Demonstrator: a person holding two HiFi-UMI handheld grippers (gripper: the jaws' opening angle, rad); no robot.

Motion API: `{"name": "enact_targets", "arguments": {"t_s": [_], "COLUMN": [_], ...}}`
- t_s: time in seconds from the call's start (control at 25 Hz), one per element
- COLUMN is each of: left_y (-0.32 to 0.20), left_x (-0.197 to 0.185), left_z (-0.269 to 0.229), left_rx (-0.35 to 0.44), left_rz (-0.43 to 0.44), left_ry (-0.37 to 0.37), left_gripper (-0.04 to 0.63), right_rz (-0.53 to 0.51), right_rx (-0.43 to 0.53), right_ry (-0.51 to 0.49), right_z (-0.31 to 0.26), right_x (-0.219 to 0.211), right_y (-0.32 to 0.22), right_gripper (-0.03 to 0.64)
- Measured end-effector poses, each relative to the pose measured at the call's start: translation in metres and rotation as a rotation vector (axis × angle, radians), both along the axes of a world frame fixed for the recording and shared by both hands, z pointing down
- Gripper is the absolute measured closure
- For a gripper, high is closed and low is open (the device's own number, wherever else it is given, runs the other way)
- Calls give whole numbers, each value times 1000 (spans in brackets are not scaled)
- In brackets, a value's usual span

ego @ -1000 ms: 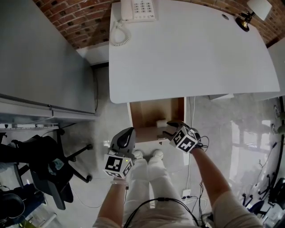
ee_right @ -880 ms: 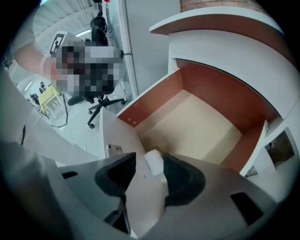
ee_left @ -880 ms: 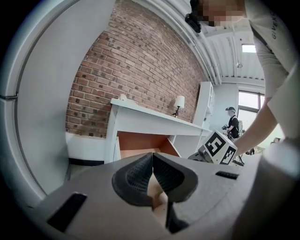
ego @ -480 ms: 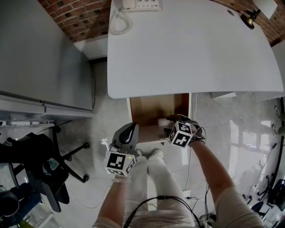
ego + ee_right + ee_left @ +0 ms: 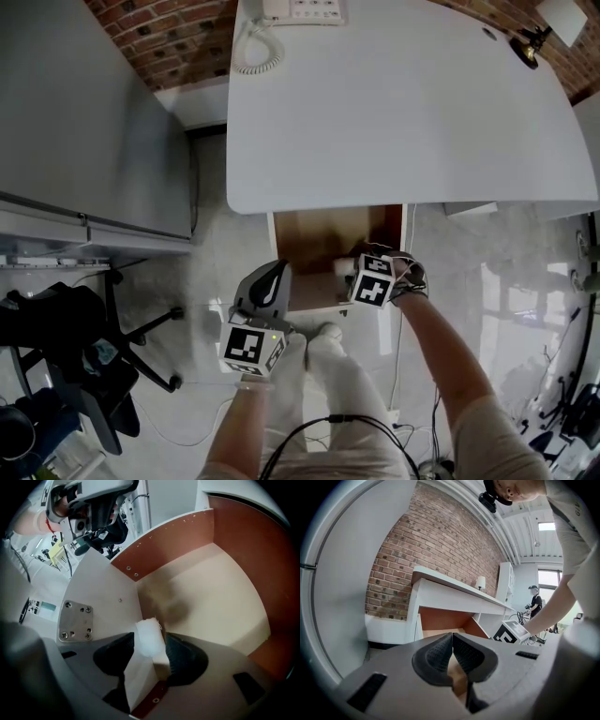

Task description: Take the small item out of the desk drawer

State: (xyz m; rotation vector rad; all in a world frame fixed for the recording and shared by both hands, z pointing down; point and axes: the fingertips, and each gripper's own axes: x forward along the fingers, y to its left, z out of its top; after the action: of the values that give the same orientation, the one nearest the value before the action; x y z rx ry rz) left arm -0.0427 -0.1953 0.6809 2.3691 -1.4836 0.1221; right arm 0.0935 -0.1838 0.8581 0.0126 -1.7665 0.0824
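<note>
Jaws of the right gripper have just been opening around the small item in the drawer. Those of the left gripper are together, empty.

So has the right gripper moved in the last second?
Yes: right gripper sank into the drawer, toward the desk; jaws just opened, white item between them.

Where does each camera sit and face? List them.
Head view: on the head, steeply down at desk and open drawer; left gripper, right gripper, forearms show.
Left gripper view: on it, near level toward the desk; closed fingers show.
Right gripper view: on it, down into the drawer; fingers, just opened wider, flank the white item.
All three share the drawer.
</note>
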Motion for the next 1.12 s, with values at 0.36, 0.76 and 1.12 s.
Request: {"name": "enact_targets", "arguments": {"t_s": [0.36,0.76,1.12], "left_y": [-3,-3,0], "left_x": [-9,-20,-22], "left_z": [6,7,8], "left_rx": [1,19,31], "left_rz": [-27,-51,-64], "left_ry": [-4,-1,9], "left_gripper": [591,589,590], "right_rz": [-80,-151,-190], "right_rx": [-45,-129,-187], "right_ry": [37,87,54], "right_z": [13,25,23], "right_x": [-11,-19,-27], "right_y": [-2,0,5], "right_gripper": [405,420,457]}}
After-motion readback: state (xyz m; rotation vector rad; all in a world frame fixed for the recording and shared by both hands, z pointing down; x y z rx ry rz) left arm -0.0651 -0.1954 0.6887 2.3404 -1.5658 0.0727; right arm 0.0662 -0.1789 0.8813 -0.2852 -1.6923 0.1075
